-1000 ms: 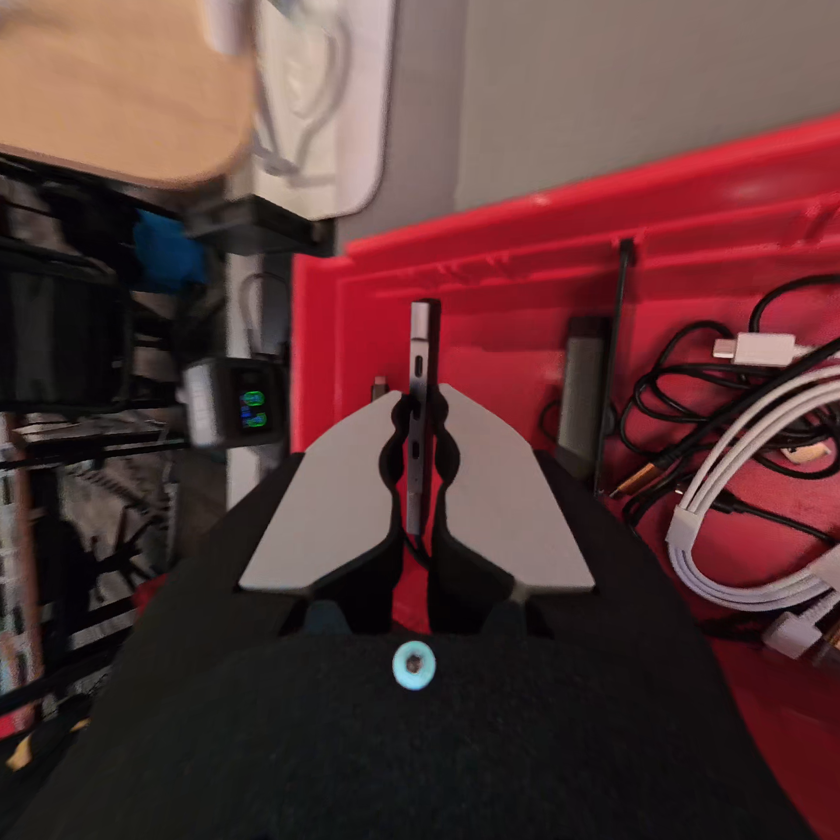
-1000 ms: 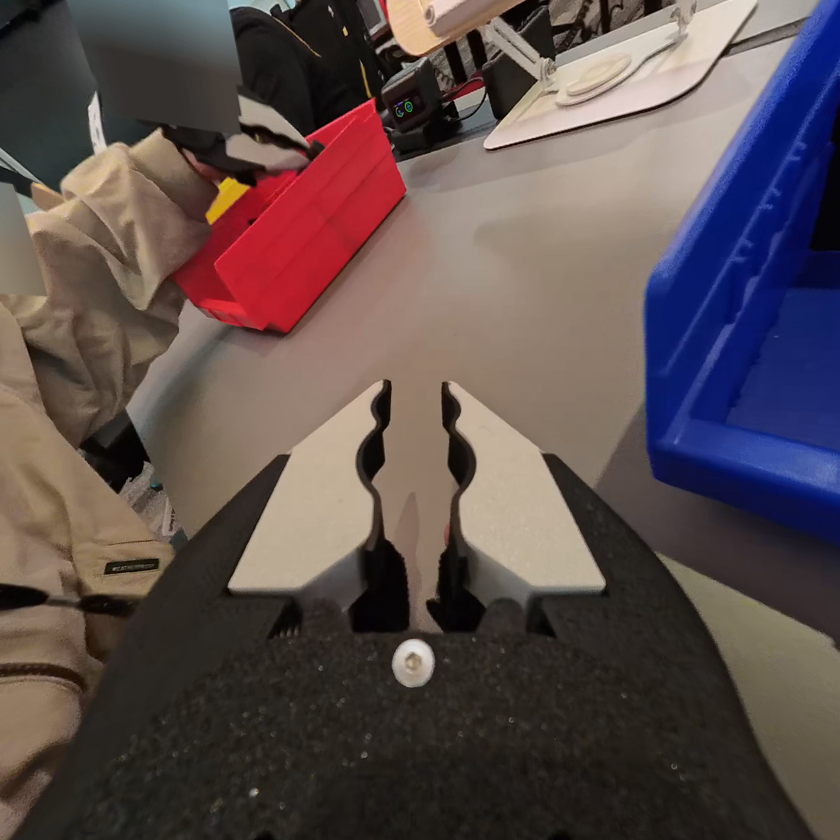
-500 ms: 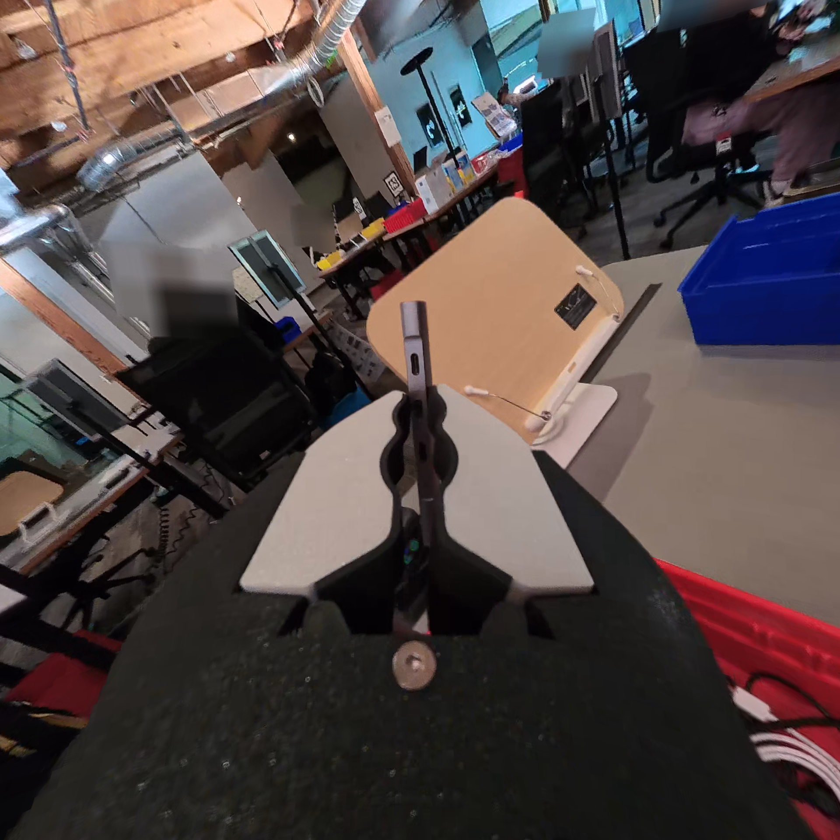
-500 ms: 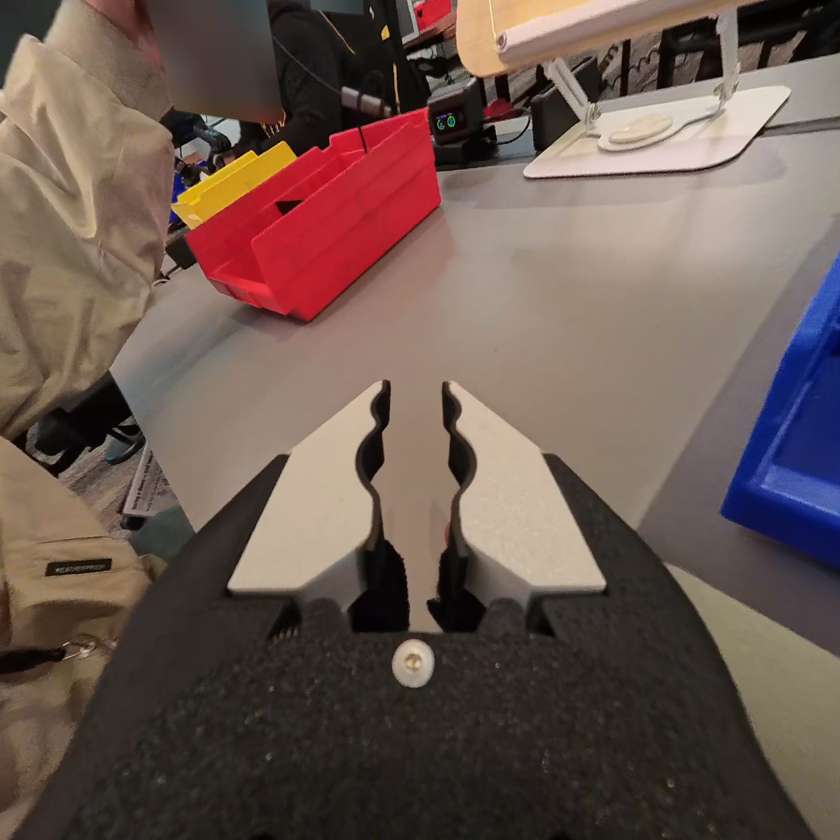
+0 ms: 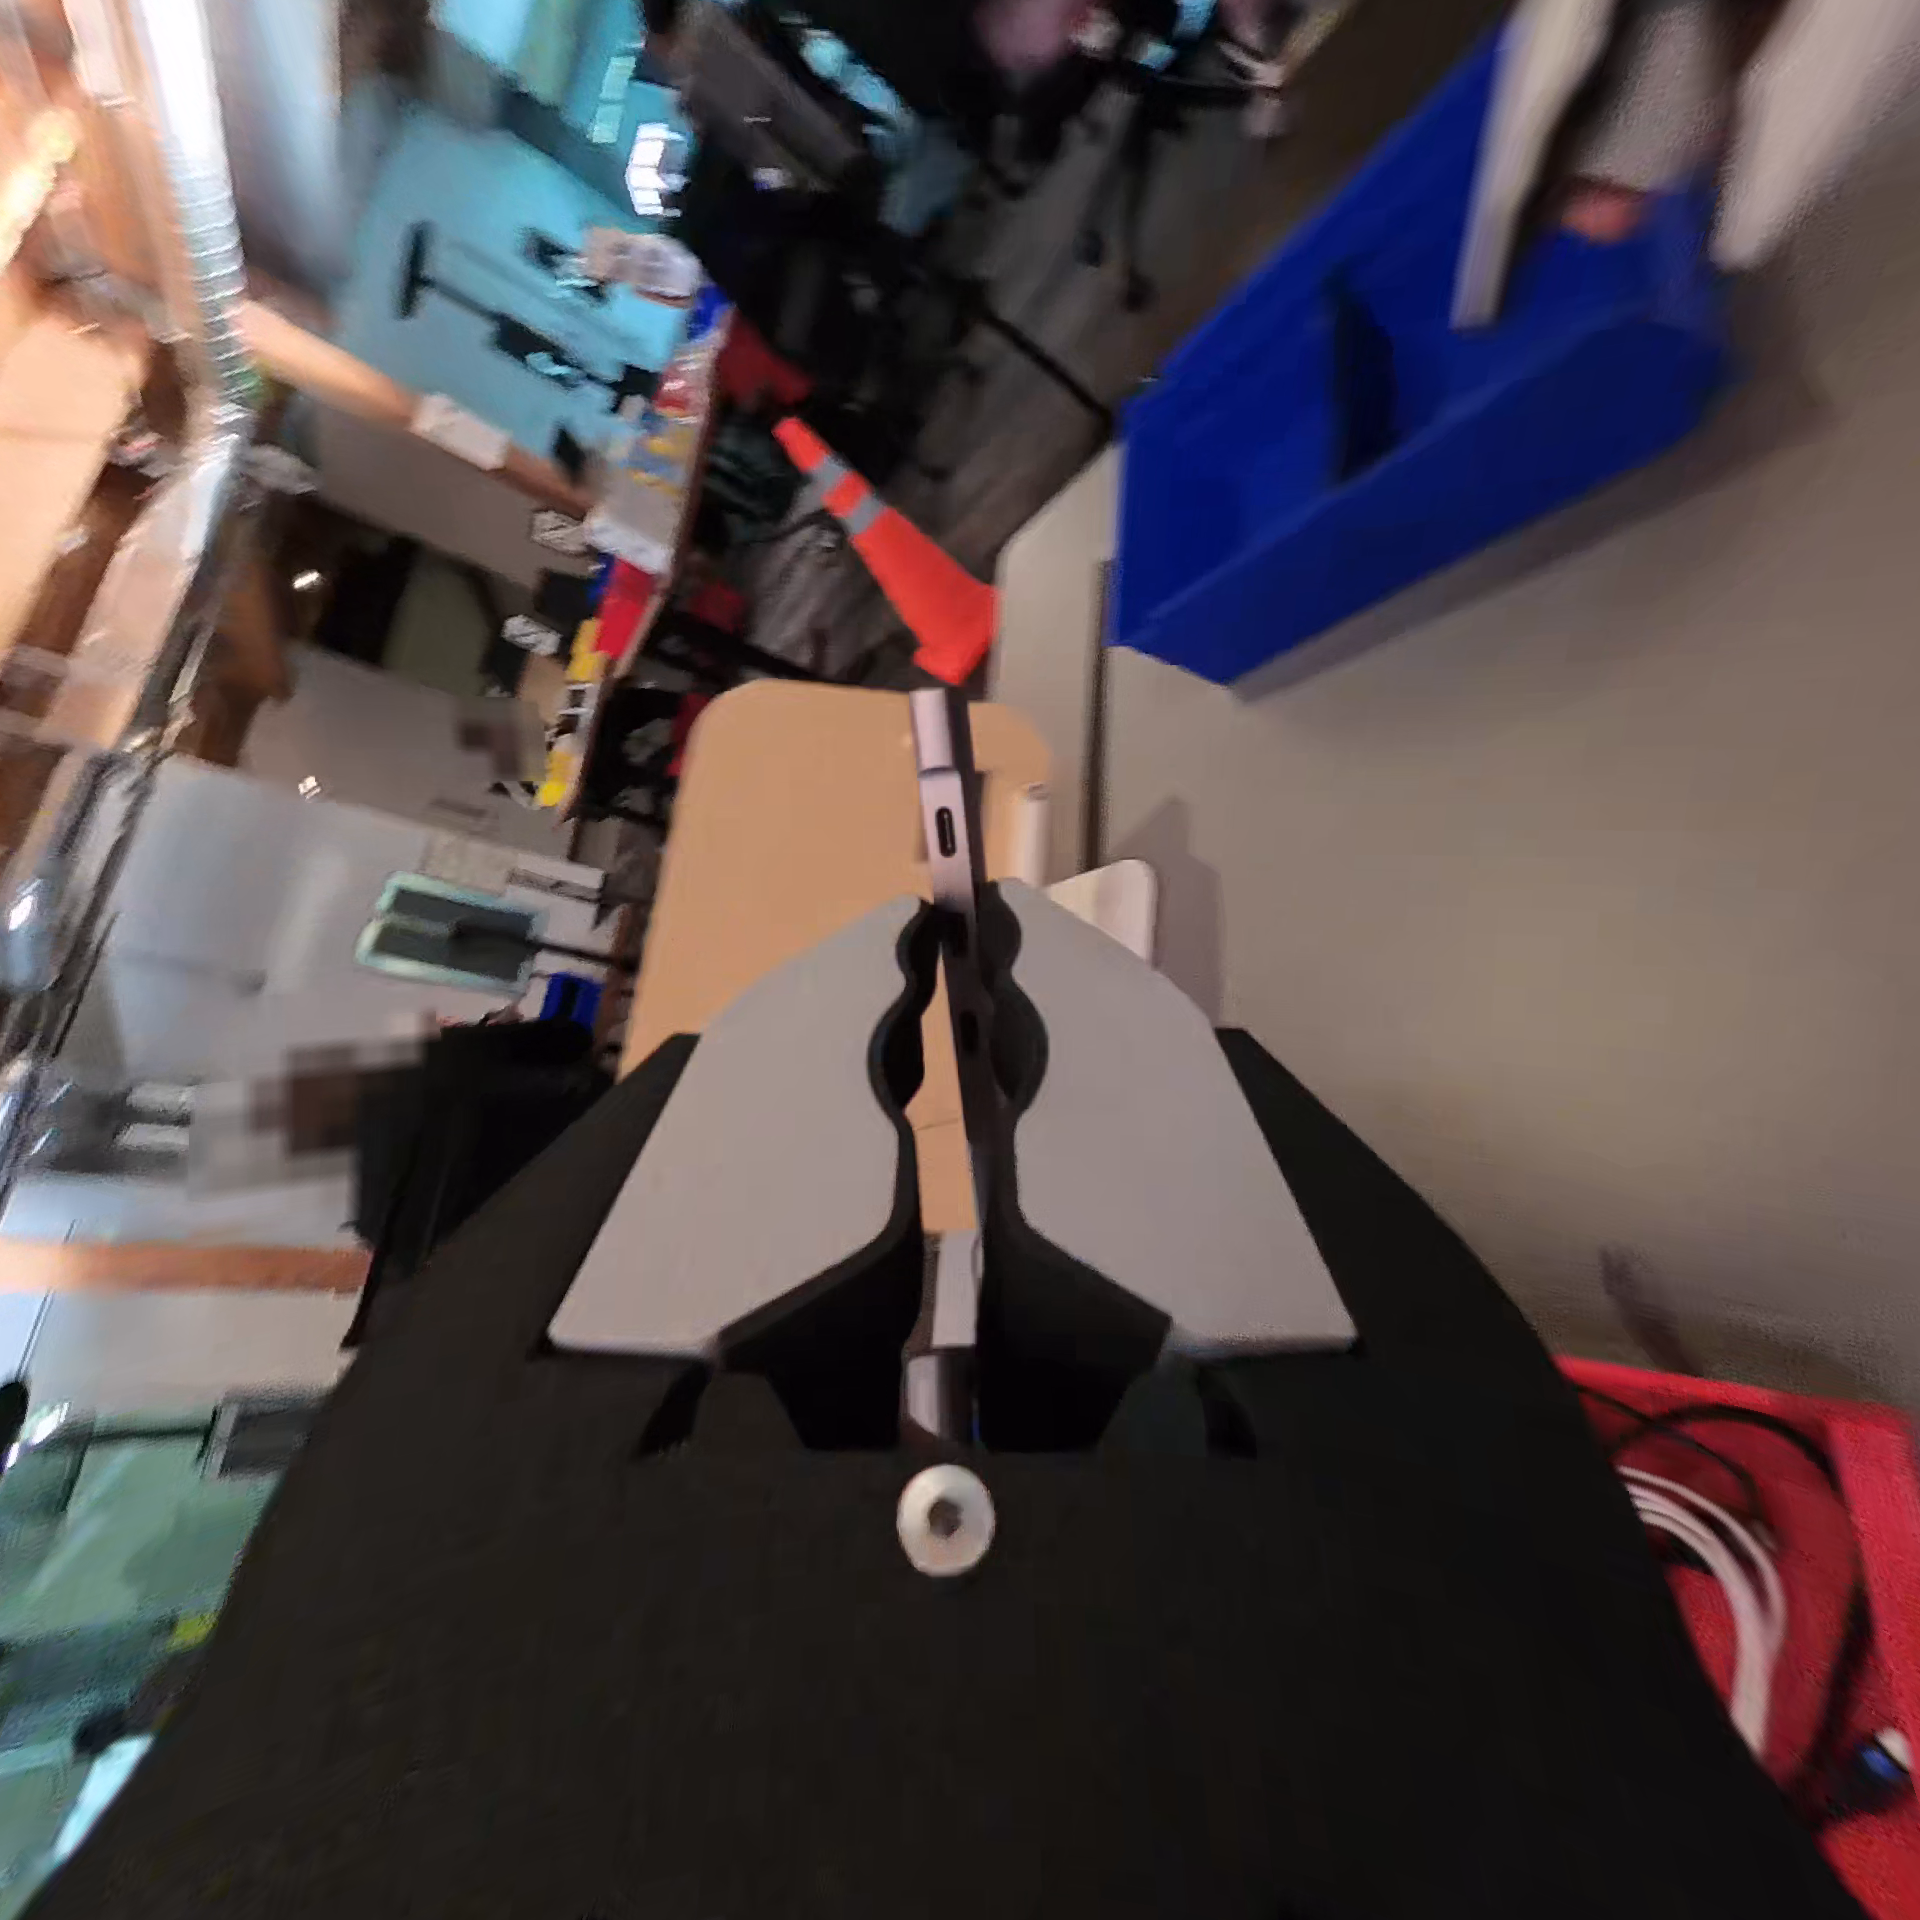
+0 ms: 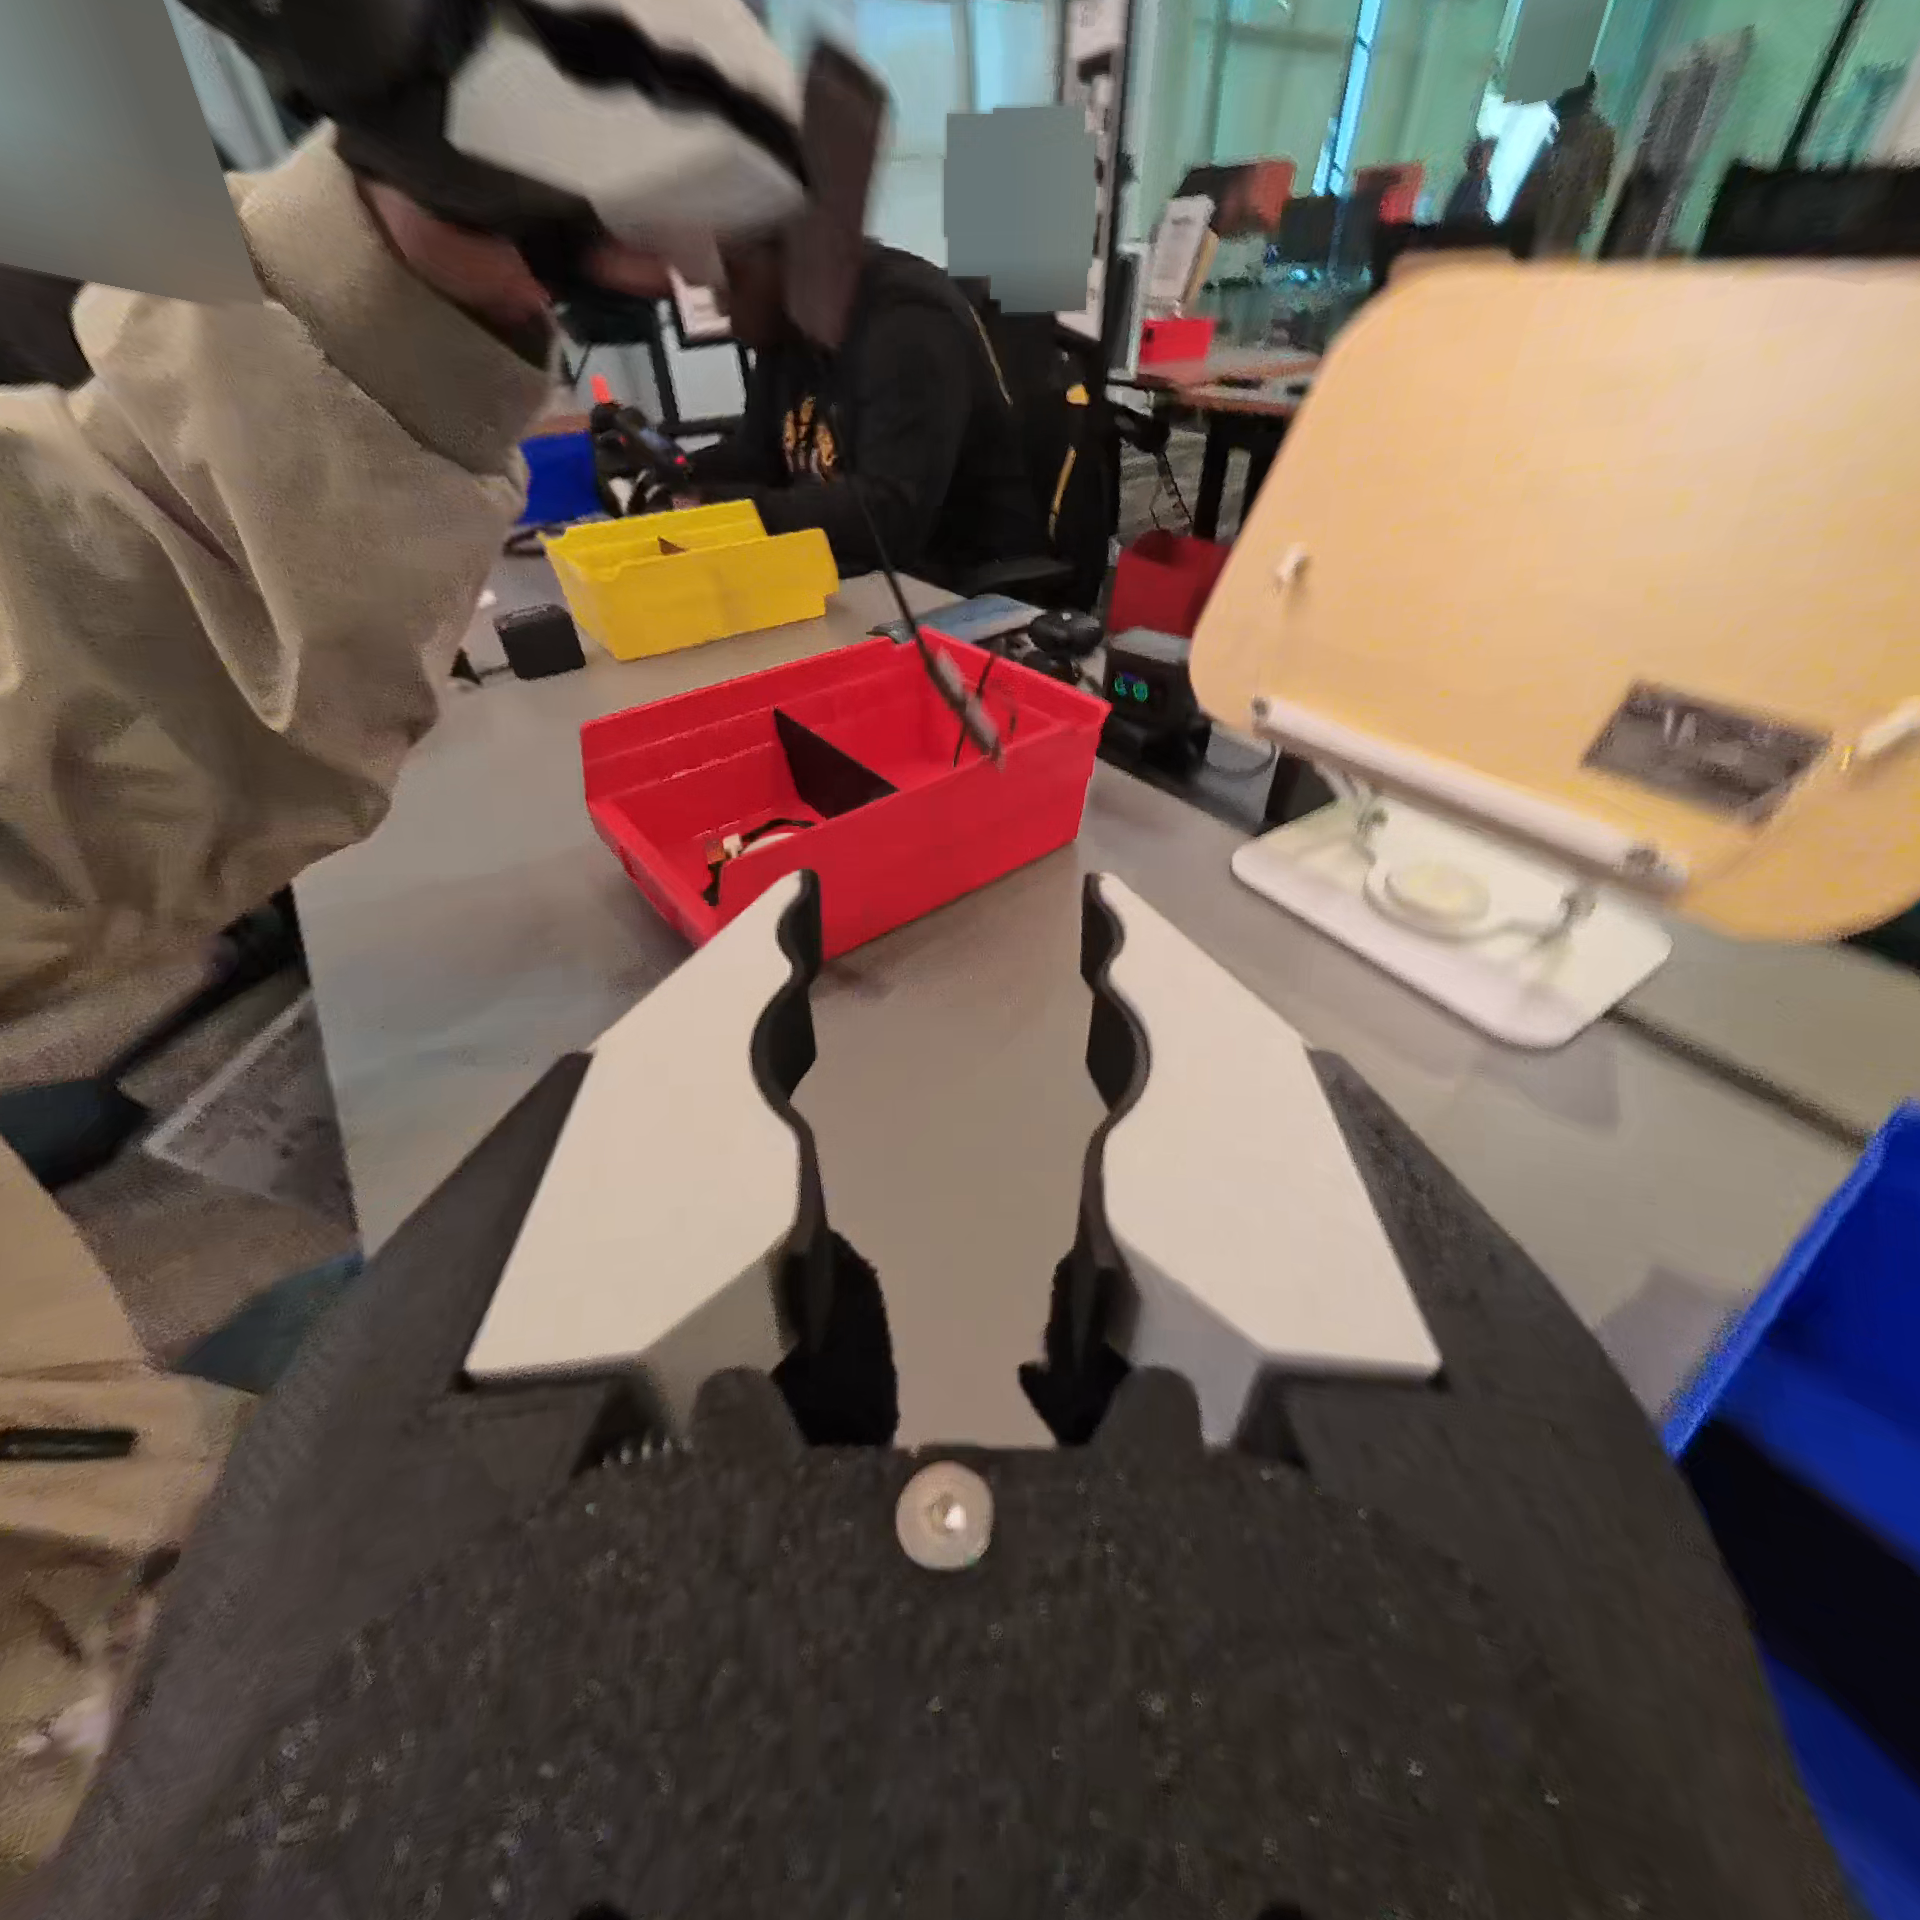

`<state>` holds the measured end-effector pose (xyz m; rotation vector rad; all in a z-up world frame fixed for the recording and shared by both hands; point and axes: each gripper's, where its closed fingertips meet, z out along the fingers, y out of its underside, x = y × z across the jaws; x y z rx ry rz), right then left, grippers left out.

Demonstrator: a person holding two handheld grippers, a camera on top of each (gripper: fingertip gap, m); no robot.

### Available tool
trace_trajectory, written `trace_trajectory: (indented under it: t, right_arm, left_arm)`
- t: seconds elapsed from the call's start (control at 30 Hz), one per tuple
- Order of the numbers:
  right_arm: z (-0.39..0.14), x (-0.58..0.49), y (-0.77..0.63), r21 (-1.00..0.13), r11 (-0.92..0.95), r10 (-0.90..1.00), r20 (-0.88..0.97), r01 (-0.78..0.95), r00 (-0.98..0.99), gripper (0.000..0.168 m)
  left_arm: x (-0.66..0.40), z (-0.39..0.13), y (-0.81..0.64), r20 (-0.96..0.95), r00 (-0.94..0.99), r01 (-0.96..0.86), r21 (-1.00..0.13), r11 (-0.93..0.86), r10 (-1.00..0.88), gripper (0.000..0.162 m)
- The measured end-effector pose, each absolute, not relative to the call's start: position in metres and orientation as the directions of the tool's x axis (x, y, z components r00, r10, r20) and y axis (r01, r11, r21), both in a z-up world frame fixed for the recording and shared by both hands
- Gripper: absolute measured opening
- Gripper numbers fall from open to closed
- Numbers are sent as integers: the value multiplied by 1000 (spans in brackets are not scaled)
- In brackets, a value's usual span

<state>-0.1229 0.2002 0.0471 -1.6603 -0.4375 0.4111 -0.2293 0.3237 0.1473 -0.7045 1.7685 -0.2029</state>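
The left gripper (image 5: 954,914) is clamped on a slim grey adapter (image 5: 948,821), a flat metal bar with a small oval port in its edge. The bar stands edge-on between the pale fingers (image 5: 1132,1122) and sticks out past their tips, held in the air above the grey table (image 5: 1507,935). A red bin (image 5: 1766,1538) lies at the lower right of the gripper body, with white and black cables (image 5: 1714,1579) coiled inside. Past the adapter's tip stands a tan board on a white stand (image 5: 800,831), and a blue bin (image 5: 1403,447) sits to the right of that board — the view is blurred.

The right gripper (image 6: 948,935) holds nothing; its jaws stand well apart over the bare table (image 6: 935,1195). Beyond its tips sits the red bin (image 6: 935,831), split by a black divider (image 6: 826,774), and a thin dark cable (image 6: 935,655) hangs down into it. The tan board (image 6: 1558,540) stands to the right of the bin, a yellow bin (image 6: 686,582) behind it, and a beige sleeve (image 6: 208,571) to its left.
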Motion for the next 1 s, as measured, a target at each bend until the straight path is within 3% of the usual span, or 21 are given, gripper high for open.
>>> trace_trajectory:
  t: [0.1, 0.17, 0.37, 0.47, 0.6, 0.73, 0.9, 1.0]
  right_arm:
    - [66, -139, 203, -980, 4, 524, 173, 201, 834, 45]
    - [72, -148, 201, -965, 75, 514, 252, 250, 820, 34]
    - [34, -152, 195, -889, 45, 537, 407, 456, 739, 31]
    - [18, -155, 189, -824, 75, 549, 503, 561, 667, 8]
    - [17, -145, 183, -724, 163, 502, 645, 670, 576, 8]
    - [13, -141, 175, -753, 174, 557, 606, 635, 567, 8]
    - [2, -150, 168, -838, 150, 664, 479, 525, 575, 8]
    - [-8, -149, 175, -859, 130, 646, 452, 495, 615, 13]
  left_arm:
    - [-202, 101, 275, -800, -319, -336, -407, 849, -509, 7]
    - [-186, 78, 247, -782, -389, -309, -387, 869, -486, 7]
    - [-160, 24, 196, -726, -552, -268, -310, 912, -410, 7]
    - [-152, 11, 187, -710, -578, -276, -293, 915, -402, 7]
    - [-145, 11, 182, -686, -514, -293, -423, 857, -515, 7]
    - [-149, -17, 199, -585, -499, -391, -507, 768, -640, 34]
    - [-154, -43, 203, -558, -531, -380, -517, 767, -638, 19]
    - [-159, -44, 209, -594, -539, -392, -450, 802, -597, 10]
